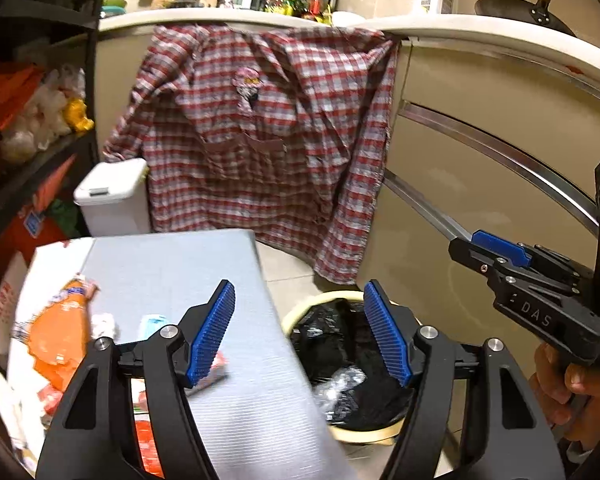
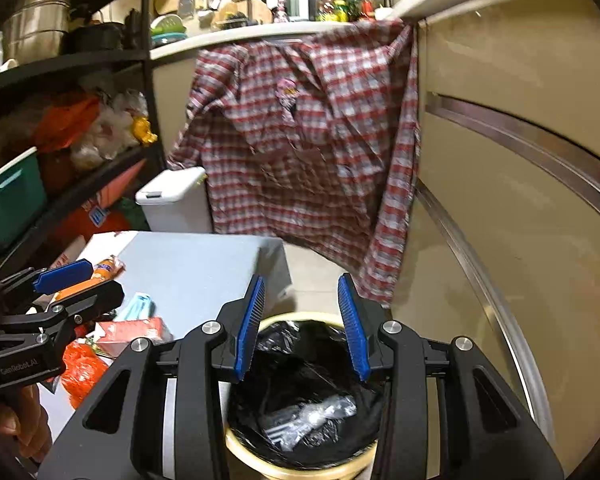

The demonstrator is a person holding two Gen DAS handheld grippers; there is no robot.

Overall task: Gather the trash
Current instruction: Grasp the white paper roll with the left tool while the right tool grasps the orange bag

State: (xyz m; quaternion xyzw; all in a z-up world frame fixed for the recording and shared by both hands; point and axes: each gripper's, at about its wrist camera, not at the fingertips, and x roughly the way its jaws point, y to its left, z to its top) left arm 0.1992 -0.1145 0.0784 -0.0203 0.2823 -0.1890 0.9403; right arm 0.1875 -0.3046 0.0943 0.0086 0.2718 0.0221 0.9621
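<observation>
A cream-rimmed bin (image 2: 240, 454) lined with a black bag stands on the floor beside a low grey table (image 2: 204, 264). A crumpled clear plastic wrapper (image 2: 308, 416) lies inside the bag. My right gripper (image 2: 302, 326) hangs open right above the bin's mouth, with nothing between its blue pads. My left gripper (image 1: 300, 332) is open and empty over the table's right edge, next to the bin (image 1: 300, 314). On the table lie an orange wrapper (image 1: 62, 332), a white crumpled tissue (image 1: 104, 324), a light blue packet (image 2: 140, 306) and a red carton (image 2: 134, 332).
A red plaid shirt (image 1: 268, 140) hangs from the counter edge behind the table. A white lidded bin (image 1: 112, 196) stands on the floor at its left. Dark shelving (image 2: 60, 128) full of bags lines the left; beige cabinet fronts (image 2: 520, 200) line the right.
</observation>
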